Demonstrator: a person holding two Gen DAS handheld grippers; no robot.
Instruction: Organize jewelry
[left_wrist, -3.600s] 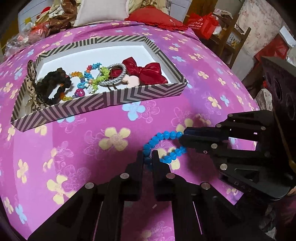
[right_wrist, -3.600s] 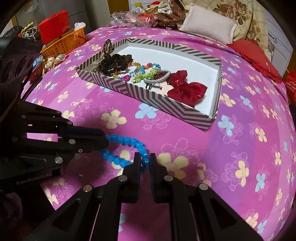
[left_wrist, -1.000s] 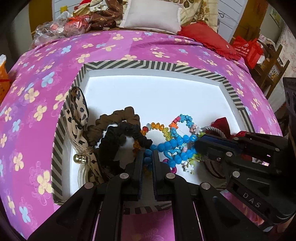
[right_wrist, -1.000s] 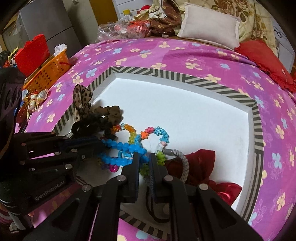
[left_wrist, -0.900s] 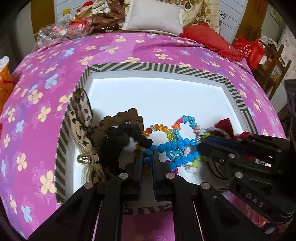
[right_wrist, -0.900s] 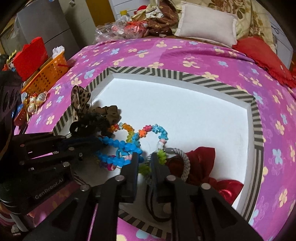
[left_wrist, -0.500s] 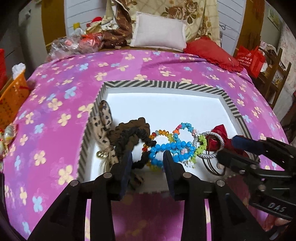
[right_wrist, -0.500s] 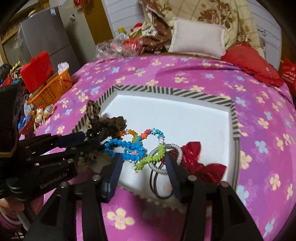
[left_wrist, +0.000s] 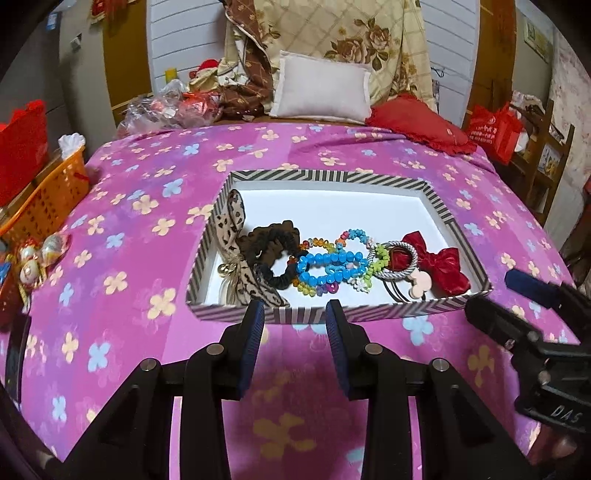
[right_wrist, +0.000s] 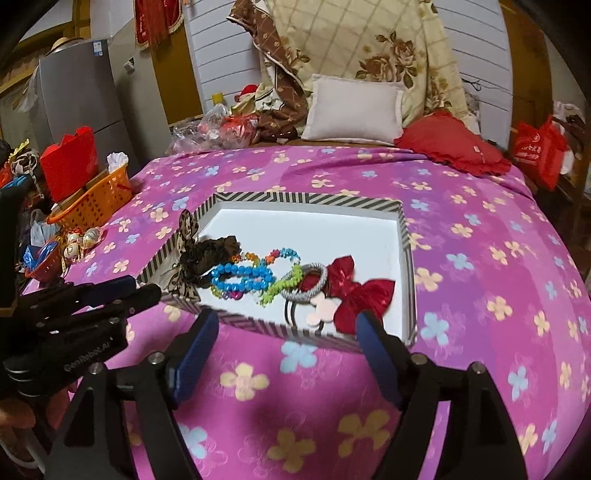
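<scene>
A striped box (left_wrist: 332, 175) with a white floor lies on the pink flowered bedspread (left_wrist: 122, 236). In it rest a blue bead necklace (left_wrist: 328, 264), a leopard bow (left_wrist: 236, 236), dark scrunchies (left_wrist: 273, 251), a grey hair tie (left_wrist: 399, 258) and a red bow (left_wrist: 439, 258). My left gripper (left_wrist: 294, 310) hangs open just in front of the box's near wall, with nothing between its fingers. My right gripper (right_wrist: 288, 321) hovers over the same near wall. Its jaws are opening wide and hold nothing. The necklace (right_wrist: 240, 277) lies free inside the box (right_wrist: 306, 197).
An orange basket (right_wrist: 96, 199) and small trinkets (left_wrist: 37, 254) sit at the bed's left edge. A white pillow (left_wrist: 321, 88) and a red cushion (left_wrist: 421, 125) lie at the far end. A red bag (right_wrist: 539, 147) stands to the right.
Both grippers let go of the blue bead necklace inside the box, opened, and drew back and up to the box's near side. The necklace stays among the other pieces.
</scene>
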